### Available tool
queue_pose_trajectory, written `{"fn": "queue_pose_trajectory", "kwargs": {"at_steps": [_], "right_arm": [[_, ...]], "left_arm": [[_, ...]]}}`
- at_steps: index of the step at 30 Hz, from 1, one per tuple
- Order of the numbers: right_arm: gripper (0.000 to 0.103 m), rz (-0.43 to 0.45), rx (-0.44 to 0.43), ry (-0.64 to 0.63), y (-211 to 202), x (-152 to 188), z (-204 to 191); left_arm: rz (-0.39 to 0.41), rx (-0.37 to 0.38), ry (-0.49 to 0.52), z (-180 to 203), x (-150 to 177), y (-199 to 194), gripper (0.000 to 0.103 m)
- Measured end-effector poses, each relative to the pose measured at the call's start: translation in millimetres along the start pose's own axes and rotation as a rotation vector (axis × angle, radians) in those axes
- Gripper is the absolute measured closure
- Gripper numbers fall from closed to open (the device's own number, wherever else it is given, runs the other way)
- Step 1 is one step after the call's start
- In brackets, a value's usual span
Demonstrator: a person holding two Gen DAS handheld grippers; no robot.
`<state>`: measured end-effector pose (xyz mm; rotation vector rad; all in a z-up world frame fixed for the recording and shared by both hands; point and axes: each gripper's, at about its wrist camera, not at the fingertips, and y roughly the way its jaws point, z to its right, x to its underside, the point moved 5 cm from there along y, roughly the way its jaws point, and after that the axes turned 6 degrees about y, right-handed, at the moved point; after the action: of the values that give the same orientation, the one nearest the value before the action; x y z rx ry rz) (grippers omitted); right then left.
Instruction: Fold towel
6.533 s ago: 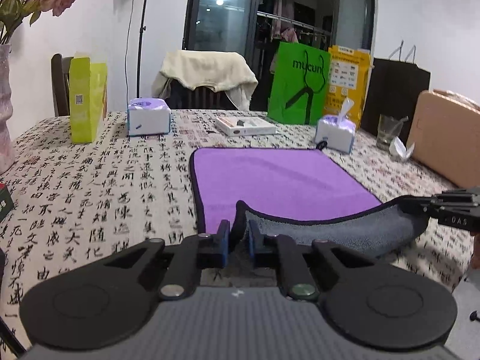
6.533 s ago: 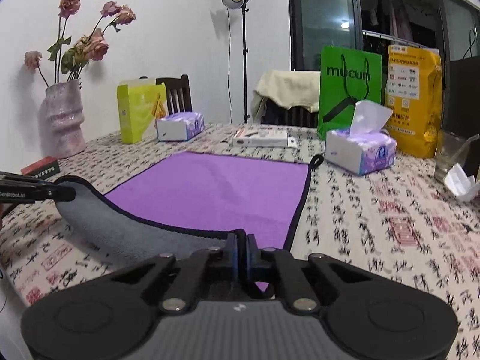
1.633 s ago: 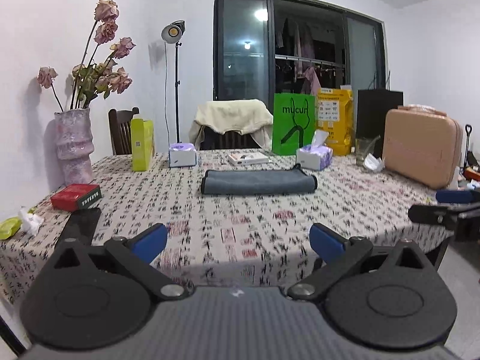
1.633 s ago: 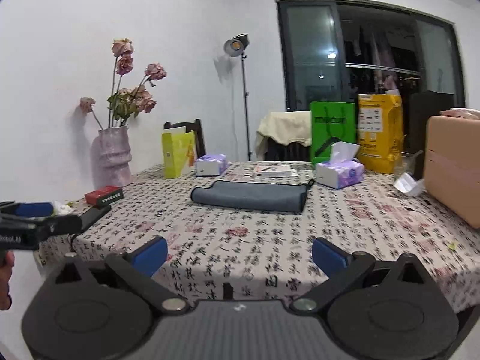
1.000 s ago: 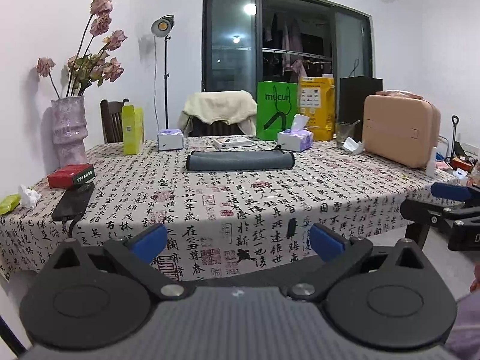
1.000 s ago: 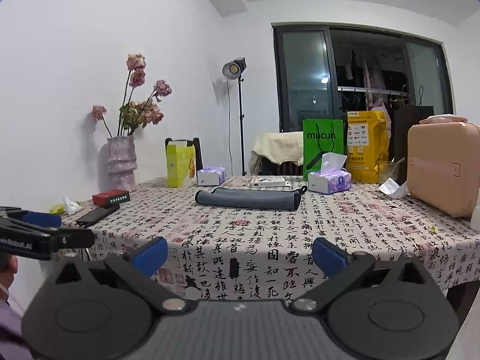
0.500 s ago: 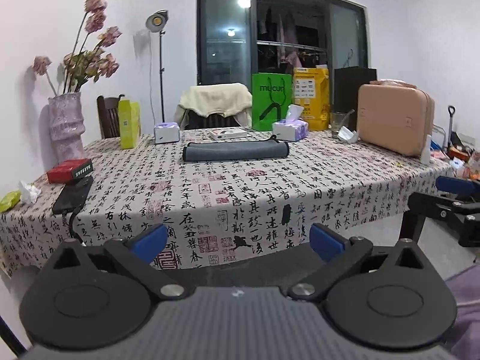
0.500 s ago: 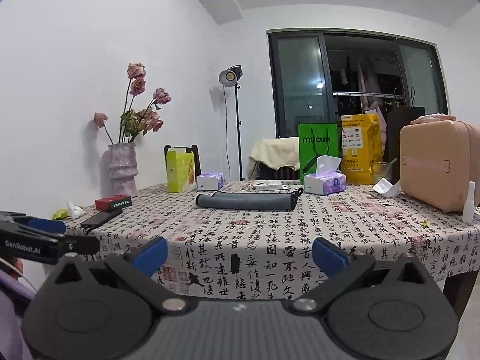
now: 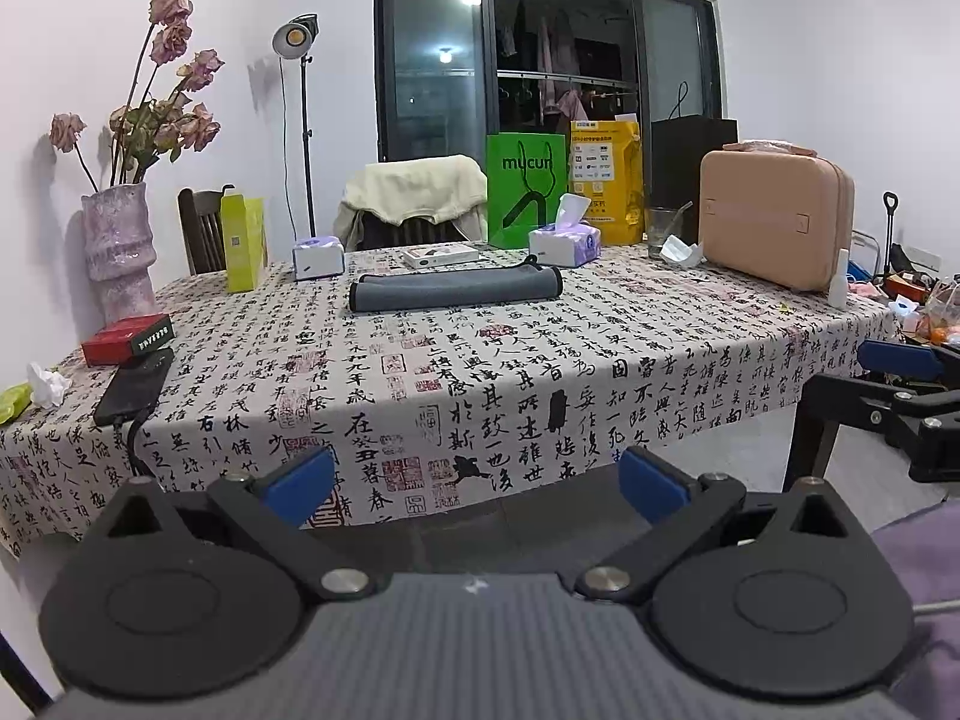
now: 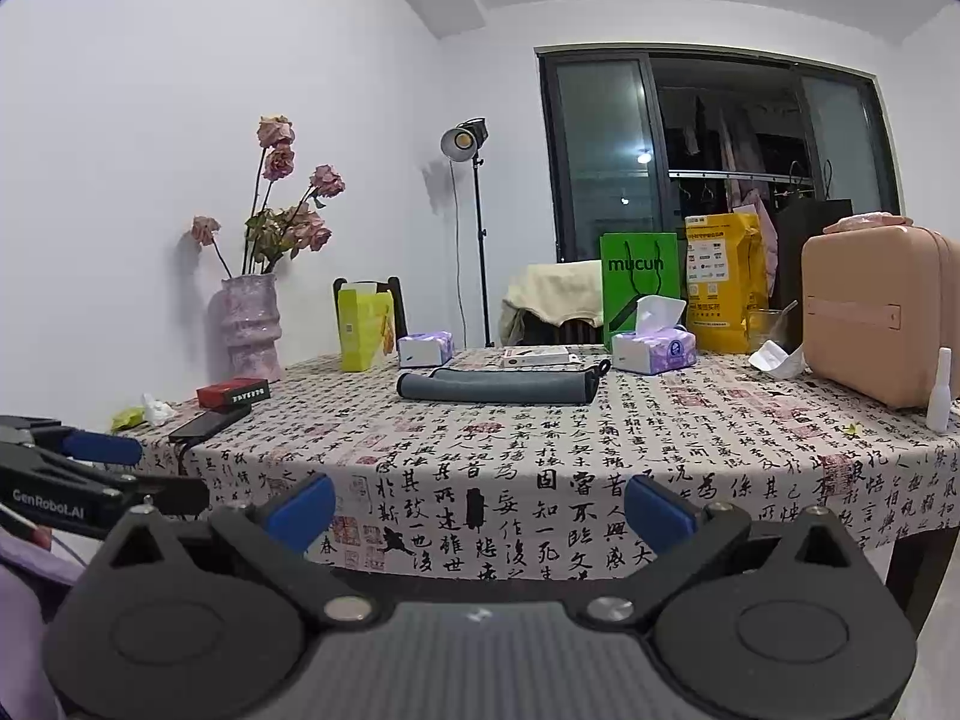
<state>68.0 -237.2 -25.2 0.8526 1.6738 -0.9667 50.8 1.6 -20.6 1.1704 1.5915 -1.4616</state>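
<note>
The towel (image 9: 456, 290) is lying folded into a long grey band with dark edging, purple face hidden inside, across the far middle of the surface (image 9: 540, 372), sitting just above centre in both views; seconds ago it was spread open and purple with one edge being carried over by both tools, so the fold is looking complete. Nothing is touching it now. Just behind it are sitting a flat white box (image 9: 441, 255) and a tissue pack (image 9: 564, 243), with the green bag (image 9: 528, 189) standing further back. Both tools are drawing back from the surface, the view widening steadily over the last second and a half until the whole front drop of the cloth is showing. The left hand-held gripper (image 9: 477, 477), at the bottom of its own view, is spread wide with nothing between its blue pads (image 9: 300, 483); the right hand-held gripper (image 10: 480, 504) is likewise spread and empty. Each is showing at the edge of the other's frame, well apart from the towel. The task is likely finishing here.
</note>
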Motion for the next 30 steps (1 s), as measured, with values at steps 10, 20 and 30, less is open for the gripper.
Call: {"fn": "queue_pose_trajectory", "kwargs": {"at_steps": [10, 20, 30], "right_arm": [[0.000, 0.005, -0.003, -0.005, 0.6, -0.3, -0.9], [0.000, 0.011, -0.004, -0.009, 0.5, -1.3, -1.9], [0.000, 0.014, 0.001, -0.009, 0.4, -2.1, -2.8]], "left_arm": [[0.006, -0.003, 0.005, 1.3, -0.3, -0.7, 0.000], [0.016, -0.005, 0.012, 2.1, -1.5, -2.3, 0.000], [0.019, -0.010, 0.009, 1.8, -1.2, -2.0, 0.000]]}}
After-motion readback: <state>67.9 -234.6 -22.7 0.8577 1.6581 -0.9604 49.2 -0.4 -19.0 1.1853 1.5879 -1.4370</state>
